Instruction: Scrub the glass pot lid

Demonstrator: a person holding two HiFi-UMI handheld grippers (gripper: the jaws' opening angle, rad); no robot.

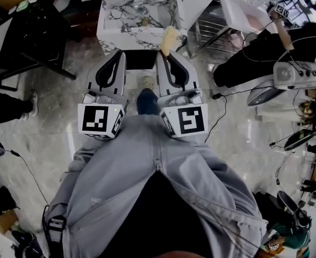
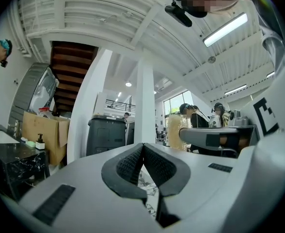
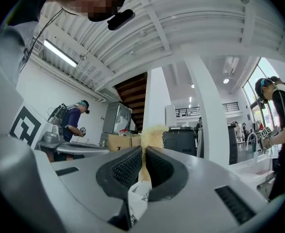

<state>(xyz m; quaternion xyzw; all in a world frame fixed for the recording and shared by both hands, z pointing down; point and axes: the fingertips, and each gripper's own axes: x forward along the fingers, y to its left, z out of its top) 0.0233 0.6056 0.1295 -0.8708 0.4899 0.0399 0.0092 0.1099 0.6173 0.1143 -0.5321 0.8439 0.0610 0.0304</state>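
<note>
Scrubber (image 1: 169,38) in right tool (image 1: 167,54), counter (image 1: 115,36) ahead

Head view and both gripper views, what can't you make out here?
- Pot lid: head view, only a faint ring in the marble sink, too small to confirm.
- Yellow scrubber: right gripper view, base hidden between the right hand-held gripper's shut jaws; sponge or brush unclear.

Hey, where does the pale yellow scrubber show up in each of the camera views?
Head view: the pale yellow fibrous scrubber is top centre, at the right gripper's tip.
Left gripper view: scrubber right of centre, above the jaws.
Right gripper view: scrubber dead centre, clamped between the jaws.
Shared landmark: the white grey-veined marble counter, seemingly glimpsed beneath both grippers' jaws.
</note>
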